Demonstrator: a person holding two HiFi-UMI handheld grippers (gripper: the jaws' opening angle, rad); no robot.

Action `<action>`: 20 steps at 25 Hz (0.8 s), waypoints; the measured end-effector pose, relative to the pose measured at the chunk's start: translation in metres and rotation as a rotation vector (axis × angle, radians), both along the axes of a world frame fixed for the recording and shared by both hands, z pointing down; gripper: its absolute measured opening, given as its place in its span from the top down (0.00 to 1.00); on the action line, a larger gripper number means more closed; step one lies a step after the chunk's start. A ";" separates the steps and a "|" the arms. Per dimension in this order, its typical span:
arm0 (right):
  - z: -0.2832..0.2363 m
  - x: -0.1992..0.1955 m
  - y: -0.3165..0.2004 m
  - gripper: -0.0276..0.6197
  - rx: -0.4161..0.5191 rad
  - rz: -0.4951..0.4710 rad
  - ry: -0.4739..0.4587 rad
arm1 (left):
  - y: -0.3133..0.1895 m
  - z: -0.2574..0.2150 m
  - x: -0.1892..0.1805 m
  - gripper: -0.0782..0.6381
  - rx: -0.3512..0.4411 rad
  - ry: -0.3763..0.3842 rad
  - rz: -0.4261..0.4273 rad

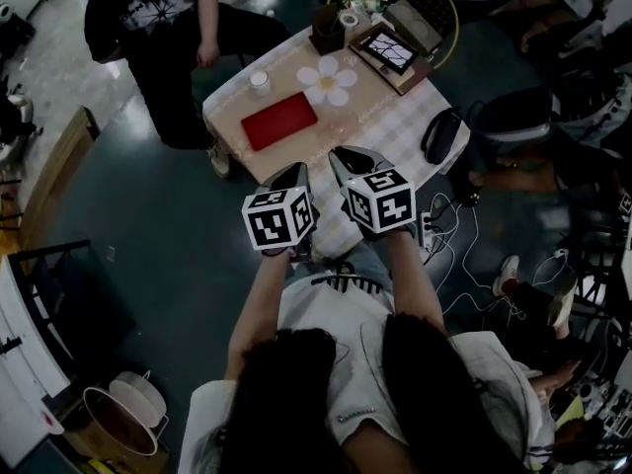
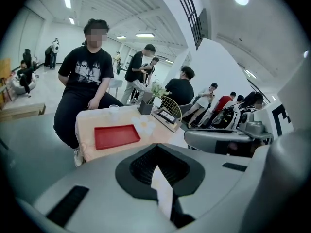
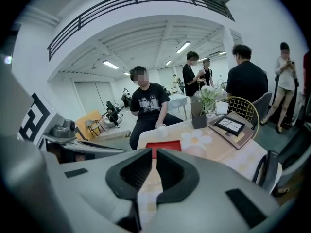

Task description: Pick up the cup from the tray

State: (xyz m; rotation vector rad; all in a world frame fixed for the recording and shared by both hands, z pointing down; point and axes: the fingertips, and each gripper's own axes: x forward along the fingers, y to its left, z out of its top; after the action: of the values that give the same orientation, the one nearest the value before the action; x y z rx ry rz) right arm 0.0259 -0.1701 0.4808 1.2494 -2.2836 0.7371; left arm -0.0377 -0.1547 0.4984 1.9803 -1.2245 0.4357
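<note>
Two sets of fingers, left gripper (image 1: 292, 178) and right gripper (image 1: 351, 162), nearly together, empty. Small pale cup (image 1: 260, 82) stands well ahead on the worktop (image 1: 383, 112), beside the flat red tray (image 1: 280, 120). It is likely light and crushable, so grip its wall gently.

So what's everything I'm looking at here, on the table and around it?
Table: one, pale checked cloth, ahead of the person.
Tray: one, red, on the table's left half, nothing on it.
Cup: one, white, on the table just beyond the tray, not on it.
Flower mat: one, white with a yellow centre, right of the tray.
Plant pot: one, dark, at the table's far edge.
Framed picture: one, black frame, at the far right of the table.
Seated person: one, black clothes, at the table's far left.
Left claw: one, grey, jaws together, empty.
Right claw: one, grey, jaws nearly together, empty.
</note>
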 end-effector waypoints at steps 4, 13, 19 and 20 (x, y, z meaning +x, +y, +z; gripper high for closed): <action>-0.007 -0.008 0.012 0.94 0.049 -0.022 0.050 | 0.012 -0.006 -0.006 0.89 0.024 -0.021 0.007; 0.009 0.006 0.024 0.95 -0.002 0.174 0.074 | 0.031 -0.011 -0.011 0.89 0.034 -0.039 0.033; 0.005 0.002 0.036 0.95 0.010 0.156 0.090 | 0.046 -0.011 -0.009 0.89 0.039 -0.035 0.046; 0.005 0.002 0.037 0.95 0.012 0.155 0.092 | 0.048 -0.011 -0.008 0.88 0.040 -0.033 0.050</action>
State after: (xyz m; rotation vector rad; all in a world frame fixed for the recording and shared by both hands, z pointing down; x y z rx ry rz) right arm 0.0280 -0.1329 0.4857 1.4480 -2.1385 0.7040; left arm -0.0460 -0.1064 0.4878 2.0483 -1.2148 0.4744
